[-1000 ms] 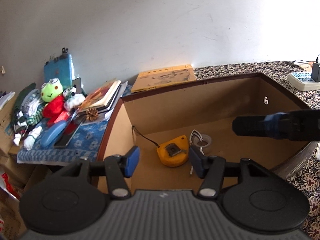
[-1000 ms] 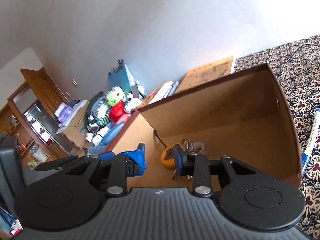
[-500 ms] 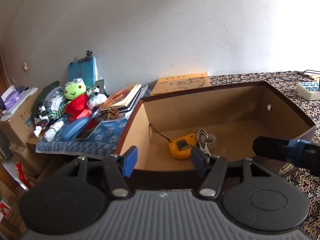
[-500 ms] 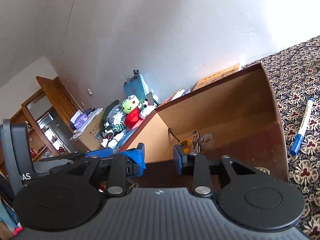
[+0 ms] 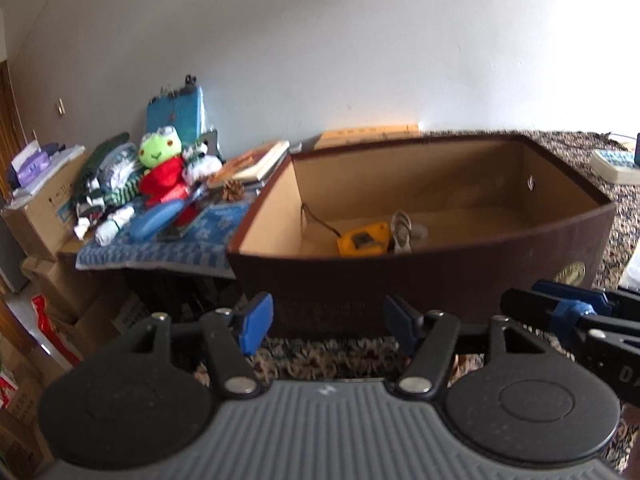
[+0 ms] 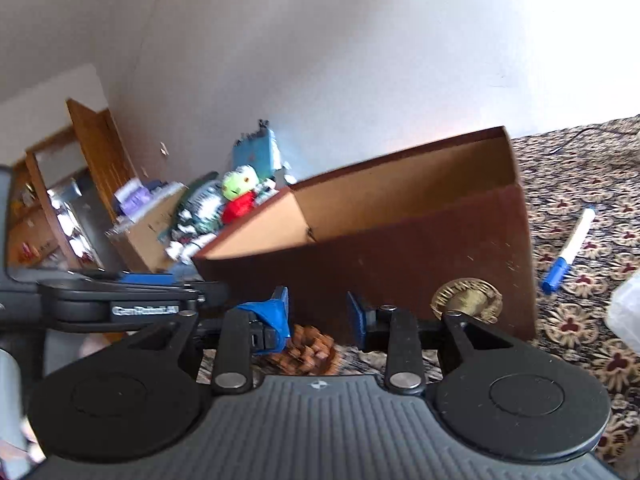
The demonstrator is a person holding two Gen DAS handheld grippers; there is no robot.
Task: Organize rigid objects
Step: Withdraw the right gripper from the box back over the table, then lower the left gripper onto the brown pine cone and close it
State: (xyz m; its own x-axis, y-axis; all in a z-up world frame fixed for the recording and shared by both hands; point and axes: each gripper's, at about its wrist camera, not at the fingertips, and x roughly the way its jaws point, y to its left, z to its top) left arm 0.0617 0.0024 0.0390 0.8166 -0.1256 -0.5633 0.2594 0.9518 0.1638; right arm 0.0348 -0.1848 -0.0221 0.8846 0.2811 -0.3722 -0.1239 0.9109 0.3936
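Left gripper (image 5: 326,324) opening, nothing between its jaws; right gripper (image 6: 318,316) spreading too, empty above a pine cone (image 6: 310,350) on the patterned cloth. Brown box (image 5: 420,280) at twelve o'clock holds a yellow tape measure (image 5: 362,240); marker (image 6: 570,250) at two o'clock

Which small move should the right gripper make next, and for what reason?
Probably lower the right gripper onto the pine cone. Its jaws are opening, the cone lies untouched on the patterned cloth just under the gap, and the brown box stands right behind it.
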